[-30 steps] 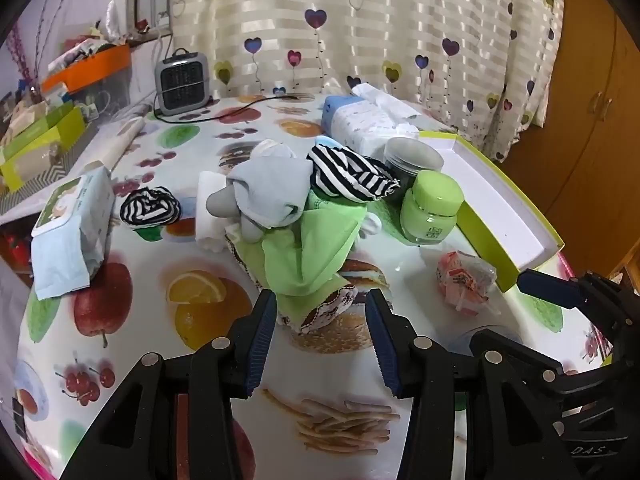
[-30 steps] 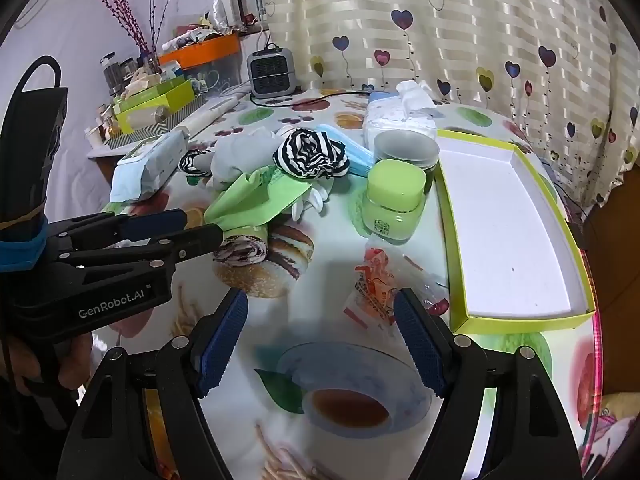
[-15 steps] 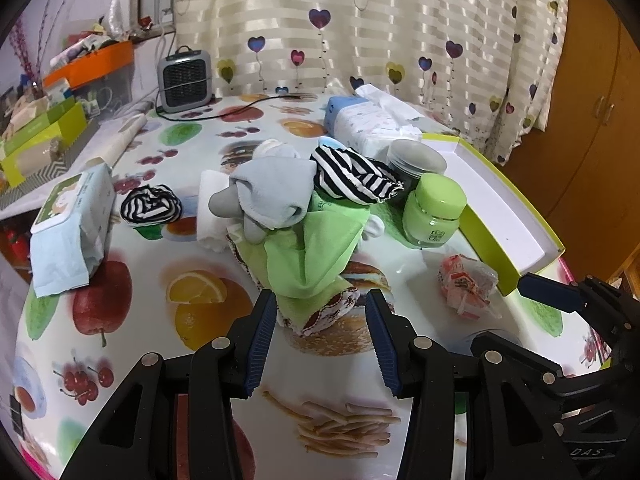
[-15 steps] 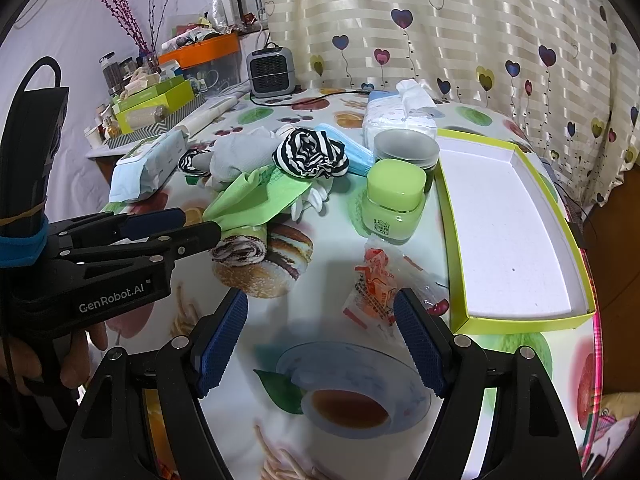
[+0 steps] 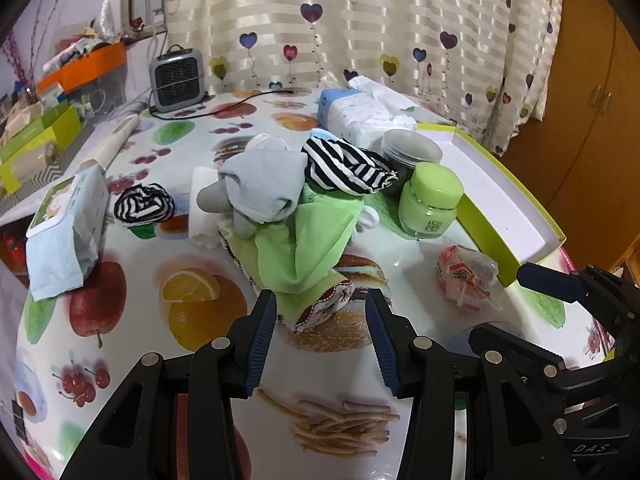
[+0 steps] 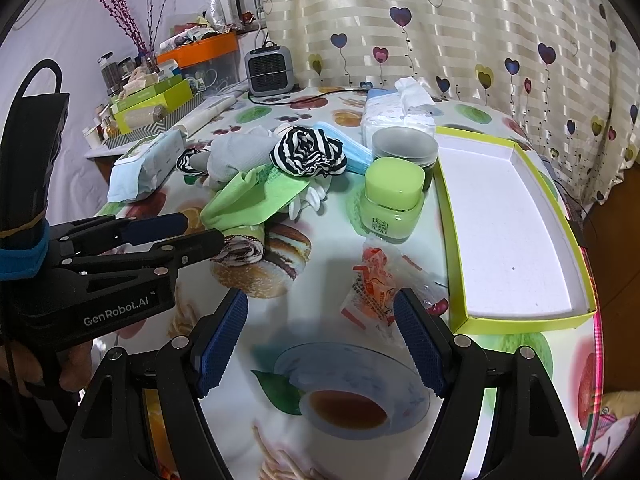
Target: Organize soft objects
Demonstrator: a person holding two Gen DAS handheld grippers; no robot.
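Where the soft things lie heaped in the middle of the worktop (image 5: 120, 312), a green cloth (image 5: 304, 248) drapes over a rolled patterned cloth (image 5: 320, 308), whose near end points toward my left claw (image 5: 320, 340). On top of the green cloth sits a grey sock (image 5: 260, 184), and just right of it a striped cloth (image 5: 344, 164) rests on the heap. A second striped bundle (image 5: 144, 204) lies apart to the left, on the bare worktop, beside a folded white cloth (image 5: 202, 208) that touches the heap.

My left claw hangs open just short of the rolled cloth, nothing between its blue pads (image 5: 262, 344). My right claw (image 6: 320, 336) is open too, its pads wide apart over a printed saucer, with a crinkled snack packet (image 6: 372, 284) just ahead of it and nothing held.

Right of the heap stands a green jar (image 6: 394, 204), upright, with a grey lidded tub (image 6: 404, 148) behind it. Beyond those is a tissue pack (image 6: 396, 116), a sheet sticking up from it. A shallow tray (image 6: 520, 320) with a yellow-green rim lies along the right edge, its white floor bare. On the left a wipes pack (image 5: 64, 216) rests tilted. At the far end a small heater (image 5: 176, 76) stands before the heart-print curtain (image 5: 360, 20).
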